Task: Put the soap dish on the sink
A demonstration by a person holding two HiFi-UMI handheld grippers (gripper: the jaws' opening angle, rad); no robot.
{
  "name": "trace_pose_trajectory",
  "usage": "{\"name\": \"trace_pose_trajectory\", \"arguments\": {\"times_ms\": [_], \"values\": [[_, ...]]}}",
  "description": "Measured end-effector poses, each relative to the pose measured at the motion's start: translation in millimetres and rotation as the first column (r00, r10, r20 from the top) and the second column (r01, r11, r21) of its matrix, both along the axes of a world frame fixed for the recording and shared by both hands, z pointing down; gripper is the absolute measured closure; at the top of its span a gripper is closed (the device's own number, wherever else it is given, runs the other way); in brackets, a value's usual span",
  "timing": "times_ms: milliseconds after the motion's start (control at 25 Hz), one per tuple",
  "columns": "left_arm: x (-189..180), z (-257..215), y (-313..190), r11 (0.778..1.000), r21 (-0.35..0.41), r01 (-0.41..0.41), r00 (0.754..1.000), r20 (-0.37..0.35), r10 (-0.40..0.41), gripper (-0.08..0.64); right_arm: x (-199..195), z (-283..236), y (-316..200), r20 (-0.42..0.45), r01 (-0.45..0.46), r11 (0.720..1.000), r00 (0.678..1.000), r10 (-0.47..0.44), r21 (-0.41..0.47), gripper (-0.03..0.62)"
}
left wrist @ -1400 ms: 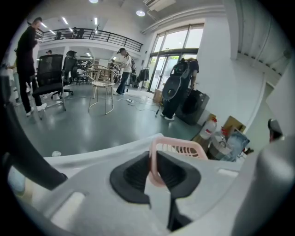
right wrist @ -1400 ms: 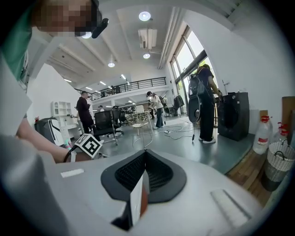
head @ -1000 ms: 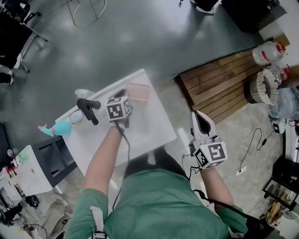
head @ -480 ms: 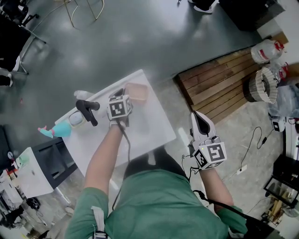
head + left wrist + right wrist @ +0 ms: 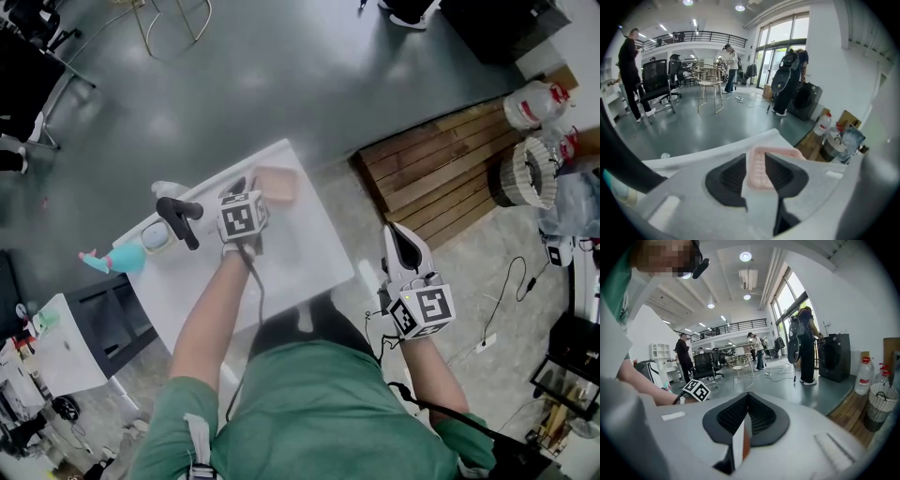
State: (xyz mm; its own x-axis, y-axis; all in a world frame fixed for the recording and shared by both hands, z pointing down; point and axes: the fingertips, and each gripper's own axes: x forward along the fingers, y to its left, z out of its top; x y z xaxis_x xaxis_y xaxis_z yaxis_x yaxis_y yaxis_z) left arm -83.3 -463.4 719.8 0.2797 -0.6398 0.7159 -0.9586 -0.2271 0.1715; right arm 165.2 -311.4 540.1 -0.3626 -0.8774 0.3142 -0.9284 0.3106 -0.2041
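The pink slatted soap dish (image 5: 278, 185) lies on the far right corner of the white sink (image 5: 302, 255). In the left gripper view the soap dish (image 5: 761, 169) shows in the gap between the dark pads (image 5: 729, 180), on the sink's rim (image 5: 712, 151). My left gripper (image 5: 253, 186) reaches over the sink and its jaws are opening, with the dish's near end between them. Off the sink's right side, my right gripper (image 5: 401, 236) hangs over the floor. In its own view the right gripper (image 5: 747, 403) is shut with nothing in it.
A black faucet (image 5: 178, 219) stands at the sink's left, with a pale cup (image 5: 156, 239) and a teal object (image 5: 118, 258) beside it. Wooden decking (image 5: 441, 164), a basket (image 5: 531, 174) and a jug (image 5: 536, 103) lie right. People and chairs stand far off.
The left gripper and the pink dish have barely shifted at the sink's far corner. The right gripper has kept still.
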Motion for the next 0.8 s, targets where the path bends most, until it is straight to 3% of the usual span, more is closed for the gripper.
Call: {"name": "trace_pose_trajectory", "arguments": {"times_ms": [200,440,800], "values": [[3,-30,16,0.999,0.038,-0.009,0.999,-0.033,0.01,0.436,-3,-11,5,0.006,0.001,1.0,1.0,-0.001,0.013,0.591],[21,-90,32,0.99,0.142,-0.022,0.992,-0.118,0.039,0.456,-3,-37,-5,0.001,0.024,0.996,1.0,-0.025,0.091,0.591],[31,-186,69,0.945,0.32,-0.064,0.986,-0.126,0.11,0.457,-30,-78,-14,0.007,0.072,0.982,0.997,-0.074,0.173,0.591]]}}
